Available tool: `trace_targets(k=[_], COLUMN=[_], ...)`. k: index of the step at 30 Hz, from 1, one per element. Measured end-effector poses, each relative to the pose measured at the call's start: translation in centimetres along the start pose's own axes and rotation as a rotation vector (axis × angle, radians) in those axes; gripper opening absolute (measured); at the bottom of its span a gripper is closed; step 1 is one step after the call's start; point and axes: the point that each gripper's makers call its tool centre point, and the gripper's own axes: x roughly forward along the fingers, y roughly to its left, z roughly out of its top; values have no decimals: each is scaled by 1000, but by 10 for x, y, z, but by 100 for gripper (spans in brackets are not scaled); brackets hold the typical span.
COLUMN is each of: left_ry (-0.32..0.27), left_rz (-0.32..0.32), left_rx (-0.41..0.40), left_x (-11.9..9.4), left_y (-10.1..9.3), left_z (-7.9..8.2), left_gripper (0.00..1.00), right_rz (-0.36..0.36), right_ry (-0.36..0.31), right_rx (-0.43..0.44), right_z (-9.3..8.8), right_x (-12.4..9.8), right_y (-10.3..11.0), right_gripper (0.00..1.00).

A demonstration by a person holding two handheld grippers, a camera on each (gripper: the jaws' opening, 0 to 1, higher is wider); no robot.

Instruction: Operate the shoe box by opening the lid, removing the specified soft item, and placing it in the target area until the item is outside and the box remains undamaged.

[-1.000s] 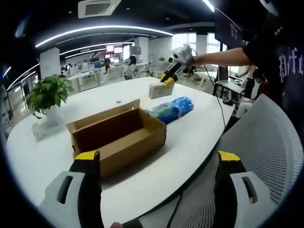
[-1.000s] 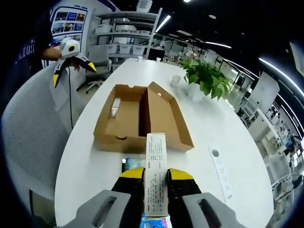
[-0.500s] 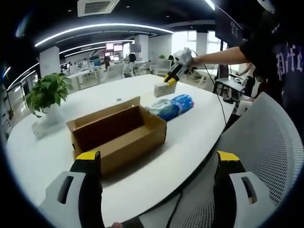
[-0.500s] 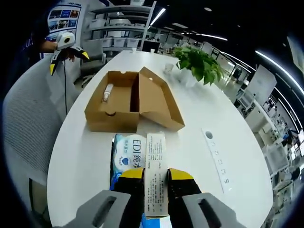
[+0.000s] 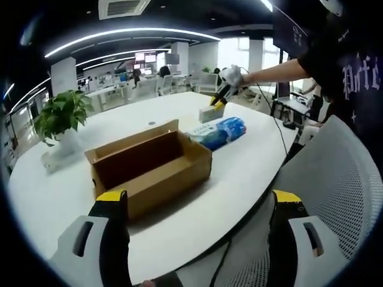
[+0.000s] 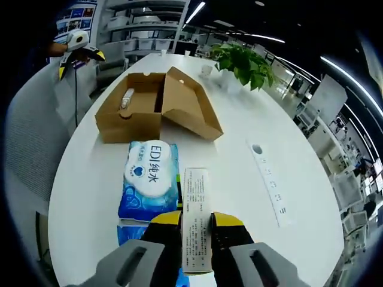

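The brown cardboard shoe box [image 5: 149, 170] stands on the white table with its lid folded open; it also appears as the box [image 6: 128, 116] with a small white tube [image 6: 125, 98] inside. A blue soft wipes pack [image 6: 148, 178] lies on the table outside the box, seen again as the pack [image 5: 218, 131]. My right gripper [image 6: 196, 221] is shut on a narrow white printed carton [image 6: 195, 194], low over the table beside the pack. My left gripper [image 5: 197, 200] stands open, jaws wide apart, near the box's front.
A potted plant [image 6: 242, 60] and a white power strip [image 6: 269, 188] sit on the oval table [image 6: 239, 155]. A white mesh chair [image 5: 335, 179] stands at the table's edge. Desks and shelves fill the office behind.
My right gripper has carried the carton farther from the box and lower toward the table, so the whole wipes pack now shows. The left gripper has stayed put.
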Motion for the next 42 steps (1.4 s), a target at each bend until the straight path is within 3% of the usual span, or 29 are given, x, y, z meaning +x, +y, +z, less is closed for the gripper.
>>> trace_targets(k=[13,16,22,26,42], left_ry=[29,28,29,26,22], left_rz=[17,17,19,20,15], left_rx=[-3,4,3,0,2], left_x=[0,0,0,0,-1], left_y=[4,4,4,4,4], left_z=[-5,-5,-5,-4,-4], left_gripper=[95,94,94,93,93], right_rz=[1,6,25,38,52], right_ry=[57,102,130,192,254], right_rx=[12,-17,-17,-70,-129], right_z=[-32,-42,-51,-63,-75], right_x=[15,17,19,17,12], right_y=[-13,-13,-8,-6,-3], right_gripper=[13,13,13,14,14])
